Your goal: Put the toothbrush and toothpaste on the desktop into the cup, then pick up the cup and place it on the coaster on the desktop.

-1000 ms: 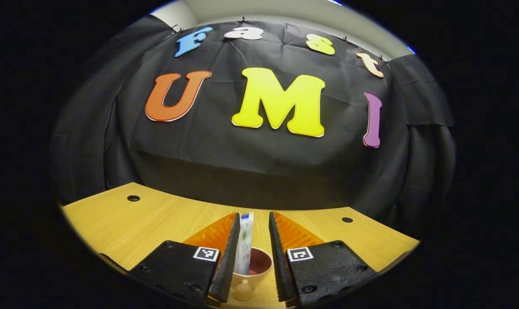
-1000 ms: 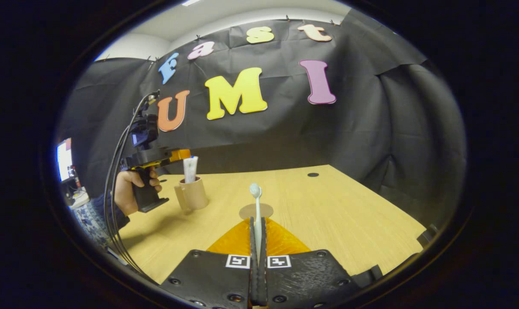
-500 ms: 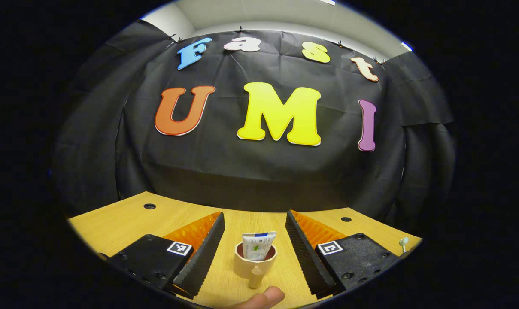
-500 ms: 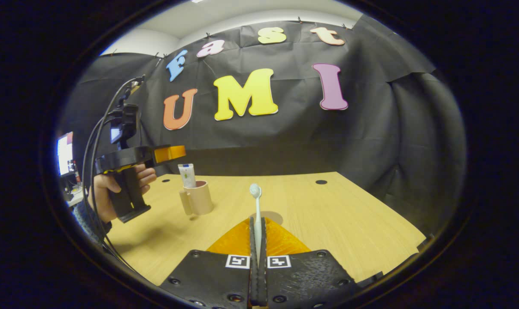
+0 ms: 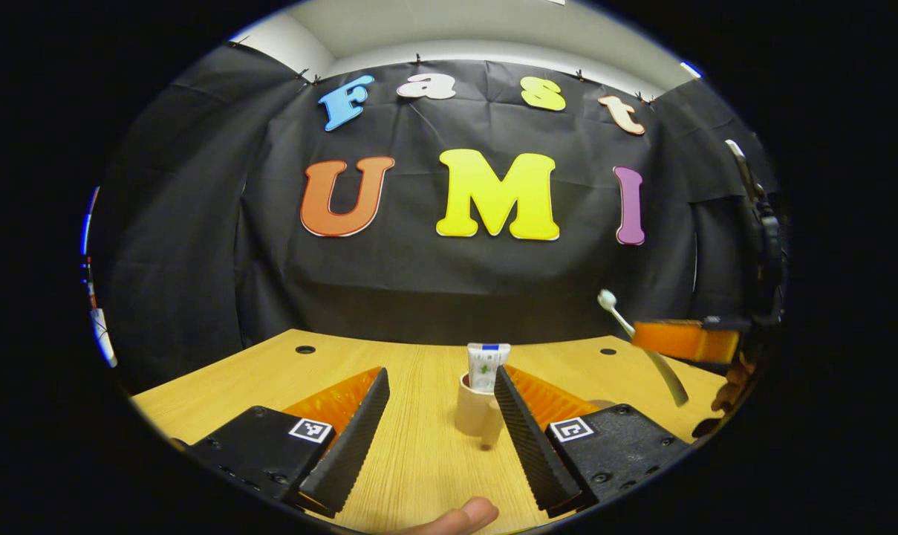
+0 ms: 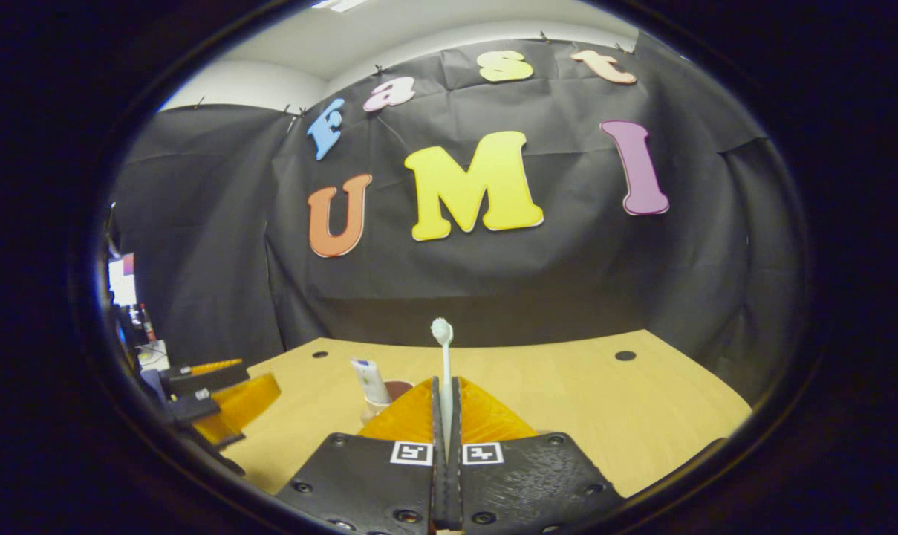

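Note:
A beige cup [image 5: 472, 407] stands on the wooden desk with the white toothpaste tube [image 5: 487, 365] upright inside it. My left gripper [image 5: 441, 374] is open and hangs a little short of the cup, touching nothing. My right gripper [image 6: 446, 383] is shut on the white toothbrush [image 6: 446, 364], whose head points up and forward. In the right gripper view the cup [image 6: 398, 389] and the toothpaste [image 6: 369, 381] sit just left of my fingers and partly behind them. In the left gripper view the right gripper [image 5: 685, 340] holds the toothbrush [image 5: 627, 325] in the air, right of the cup.
The desk [image 6: 567, 401] has small round holes near its back edge [image 6: 625, 355] [image 5: 305, 349]. A thumb [image 5: 460, 516] shows at the bottom of the left gripper view. The open left gripper [image 6: 222, 395] hangs at the left of the right gripper view, with a monitor [image 6: 122, 279] behind it.
My left gripper opened, left the toothpaste standing in the cup and drew back. My right gripper carried the toothbrush leftward to beside the cup.

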A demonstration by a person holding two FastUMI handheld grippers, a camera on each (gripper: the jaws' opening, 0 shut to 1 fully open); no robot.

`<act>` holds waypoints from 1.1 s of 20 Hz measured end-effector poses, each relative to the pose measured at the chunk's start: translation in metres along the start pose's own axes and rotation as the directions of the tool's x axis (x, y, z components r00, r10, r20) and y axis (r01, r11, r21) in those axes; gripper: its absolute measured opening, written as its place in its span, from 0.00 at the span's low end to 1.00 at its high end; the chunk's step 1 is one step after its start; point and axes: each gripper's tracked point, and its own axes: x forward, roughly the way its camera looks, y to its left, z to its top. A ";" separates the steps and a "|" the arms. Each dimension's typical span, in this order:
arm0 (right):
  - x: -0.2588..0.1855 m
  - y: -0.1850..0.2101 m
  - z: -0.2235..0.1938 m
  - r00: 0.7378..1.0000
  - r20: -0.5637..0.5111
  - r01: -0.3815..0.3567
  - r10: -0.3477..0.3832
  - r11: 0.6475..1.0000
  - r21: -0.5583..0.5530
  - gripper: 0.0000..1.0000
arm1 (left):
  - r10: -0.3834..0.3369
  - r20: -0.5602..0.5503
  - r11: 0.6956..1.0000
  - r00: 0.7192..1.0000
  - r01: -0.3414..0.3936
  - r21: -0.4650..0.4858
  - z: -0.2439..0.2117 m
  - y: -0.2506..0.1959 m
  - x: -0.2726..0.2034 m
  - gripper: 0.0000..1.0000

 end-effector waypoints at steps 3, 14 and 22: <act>0.042 0.028 0.014 0.999 0.021 -0.044 0.044 0.999 0.011 0.00 | 0.014 -0.039 1.000 0.999 -0.014 0.011 -0.021 0.006 -0.004 0.91; 0.156 0.055 0.000 0.999 0.033 -0.038 0.037 0.999 0.018 0.00 | 0.026 -0.030 0.995 0.999 -0.029 -0.096 -0.039 0.031 -0.017 0.91; 0.162 0.063 0.000 0.998 0.058 -0.036 0.037 0.999 -0.023 0.00 | 0.001 -0.063 0.991 0.998 -0.010 -0.135 -0.053 0.033 -0.014 0.91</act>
